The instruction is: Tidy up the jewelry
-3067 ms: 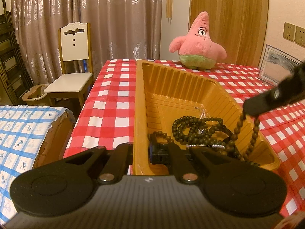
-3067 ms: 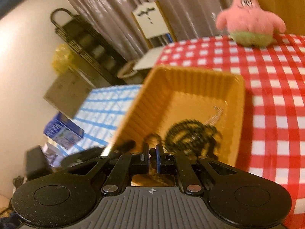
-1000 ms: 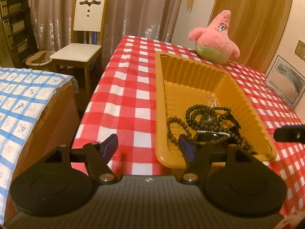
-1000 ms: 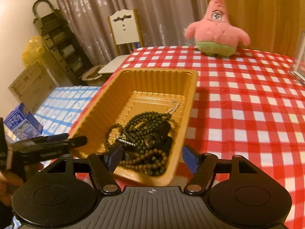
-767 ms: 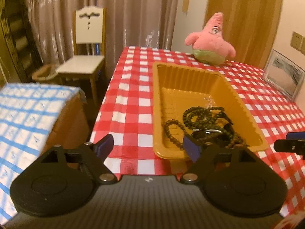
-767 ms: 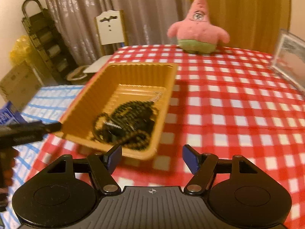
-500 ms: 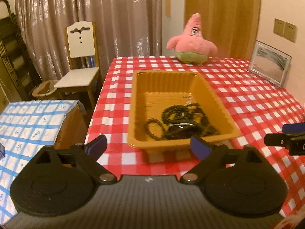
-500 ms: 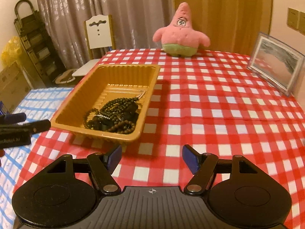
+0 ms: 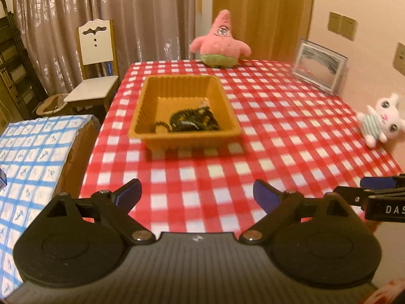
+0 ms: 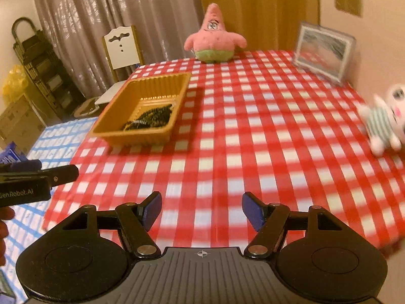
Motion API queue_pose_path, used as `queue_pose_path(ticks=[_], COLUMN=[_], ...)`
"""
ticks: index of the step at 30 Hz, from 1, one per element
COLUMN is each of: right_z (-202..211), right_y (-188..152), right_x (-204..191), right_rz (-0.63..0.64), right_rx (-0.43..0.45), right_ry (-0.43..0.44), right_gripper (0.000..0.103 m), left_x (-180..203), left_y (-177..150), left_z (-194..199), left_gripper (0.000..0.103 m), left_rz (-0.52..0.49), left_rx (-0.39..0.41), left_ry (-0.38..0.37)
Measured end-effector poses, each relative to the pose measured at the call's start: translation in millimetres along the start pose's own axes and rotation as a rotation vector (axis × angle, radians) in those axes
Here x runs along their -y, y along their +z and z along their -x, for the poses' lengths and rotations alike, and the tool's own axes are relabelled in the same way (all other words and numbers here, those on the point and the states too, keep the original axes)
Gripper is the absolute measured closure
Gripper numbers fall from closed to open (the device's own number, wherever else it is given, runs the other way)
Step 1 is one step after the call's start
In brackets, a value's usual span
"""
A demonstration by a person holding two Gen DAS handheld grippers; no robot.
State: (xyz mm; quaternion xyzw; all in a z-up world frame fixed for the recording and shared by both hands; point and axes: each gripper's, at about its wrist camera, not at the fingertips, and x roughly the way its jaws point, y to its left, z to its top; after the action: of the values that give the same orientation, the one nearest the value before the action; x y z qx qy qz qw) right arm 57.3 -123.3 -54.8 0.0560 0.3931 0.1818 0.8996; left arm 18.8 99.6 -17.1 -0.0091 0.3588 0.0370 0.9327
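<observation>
Left gripper (image 9: 197, 193) and right gripper (image 10: 201, 211) both spread wide, holding nothing.

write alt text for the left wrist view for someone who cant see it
The open left gripper hovers above a red-and-white checked tablecloth, empty, facing an orange tray that holds a pile of dark beaded jewelry. Behind the tray sits a pink starfish plush; a framed picture and white bunny plush are at right.
</observation>
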Motion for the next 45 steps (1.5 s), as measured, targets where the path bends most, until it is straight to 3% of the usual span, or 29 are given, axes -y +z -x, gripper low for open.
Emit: queue_pose_path(ticks=[7, 18, 45], right_z=[47.5, 86.5, 86.1], right_y=[-38.9, -65.1, -63.0], right_x=[7.7, 6.5, -12.2], right_rz=[-0.002, -0.012, -0.019], right_rx=[-0.017, -0.022, -0.027], right_ry=[-0.03, -0.006, -0.013], right_gripper=[0.033, 0.033, 0.033], left_x=[27.8, 43.0, 32.9], left_y=[-39.2, -62.3, -58.8], left_z=[40.7, 66.1, 76.4], left_gripper=[0.01, 0.01, 0.01], left_rz=[-0.004, -0.031, -0.055], left_rx=[-0.061, -0.099, -0.083], left_ry=[-0.046, -0.074, -0.114])
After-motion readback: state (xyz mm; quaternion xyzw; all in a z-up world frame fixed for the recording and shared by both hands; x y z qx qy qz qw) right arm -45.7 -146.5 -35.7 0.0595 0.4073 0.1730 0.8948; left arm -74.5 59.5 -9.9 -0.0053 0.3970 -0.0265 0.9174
